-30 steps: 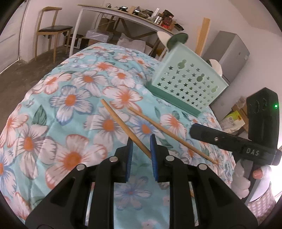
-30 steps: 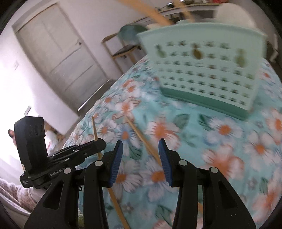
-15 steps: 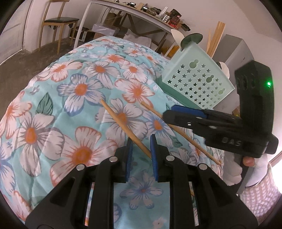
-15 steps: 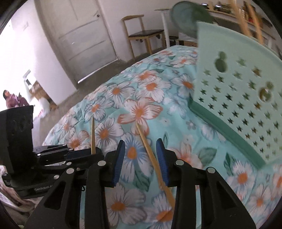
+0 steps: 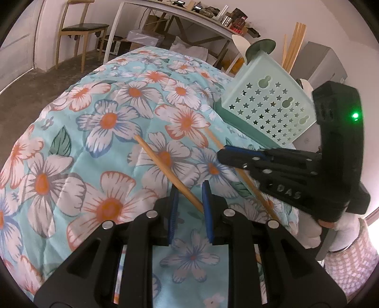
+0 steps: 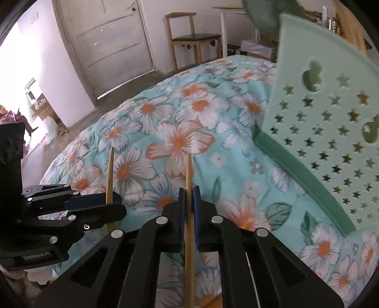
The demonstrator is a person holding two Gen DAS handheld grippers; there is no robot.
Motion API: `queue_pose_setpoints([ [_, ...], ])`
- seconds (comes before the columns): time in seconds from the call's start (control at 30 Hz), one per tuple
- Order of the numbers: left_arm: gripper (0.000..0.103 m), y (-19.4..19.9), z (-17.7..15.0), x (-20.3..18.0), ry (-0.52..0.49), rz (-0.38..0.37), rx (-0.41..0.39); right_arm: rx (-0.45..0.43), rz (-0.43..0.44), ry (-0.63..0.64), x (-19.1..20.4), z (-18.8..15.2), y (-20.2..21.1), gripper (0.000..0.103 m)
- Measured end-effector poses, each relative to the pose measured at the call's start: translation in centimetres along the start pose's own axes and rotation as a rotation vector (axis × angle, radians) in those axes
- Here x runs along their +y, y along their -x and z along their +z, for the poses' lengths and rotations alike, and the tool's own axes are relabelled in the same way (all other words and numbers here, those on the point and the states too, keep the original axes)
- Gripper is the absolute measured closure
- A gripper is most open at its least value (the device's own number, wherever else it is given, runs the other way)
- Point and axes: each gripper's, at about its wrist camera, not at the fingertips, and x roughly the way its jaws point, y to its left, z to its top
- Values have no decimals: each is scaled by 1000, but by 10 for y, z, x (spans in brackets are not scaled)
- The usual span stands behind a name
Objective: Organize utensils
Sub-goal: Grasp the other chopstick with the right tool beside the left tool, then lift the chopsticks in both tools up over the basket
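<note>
Two wooden chopsticks lie on a floral quilt. My right gripper (image 6: 189,192) is shut on the right chopstick (image 6: 188,170), which runs between its blue pads; it also shows in the left wrist view (image 5: 214,142). My left gripper (image 5: 188,189) is open around the near end of the left chopstick (image 5: 163,164), which also shows in the right wrist view (image 6: 109,170). A mint green utensil holder with star holes (image 5: 265,109) stands behind, holding spoons and chopsticks; it fills the right of the right wrist view (image 6: 331,123).
The quilt (image 5: 106,123) covers a rounded surface that drops off at left. A wooden chair (image 5: 78,28) and a cluttered white table (image 5: 180,14) stand behind. A door (image 6: 106,42) is on the far wall.
My right gripper moved in over the right chopstick and closed on it. My left gripper stayed open over the left chopstick, with the view shifting a little.
</note>
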Motion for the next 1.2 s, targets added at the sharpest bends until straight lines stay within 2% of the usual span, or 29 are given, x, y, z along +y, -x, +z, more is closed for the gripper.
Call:
queue_pose_setpoints([
  [0.3, 84, 0, 1, -6, 0, 25, 9, -100, -38, -70, -15, 4, 43, 96],
  [0.47, 83, 0, 1, -7, 2, 30, 10, -196, -19, -96, -20, 8, 73, 96],
  [0.87, 83, 0, 0, -7, 3, 31, 10, -424, -48, -132, -16, 15, 154, 97],
  [1.2, 83, 2, 0, -7, 1, 38, 7, -455, -58, -197, -20, 1, 162, 97],
])
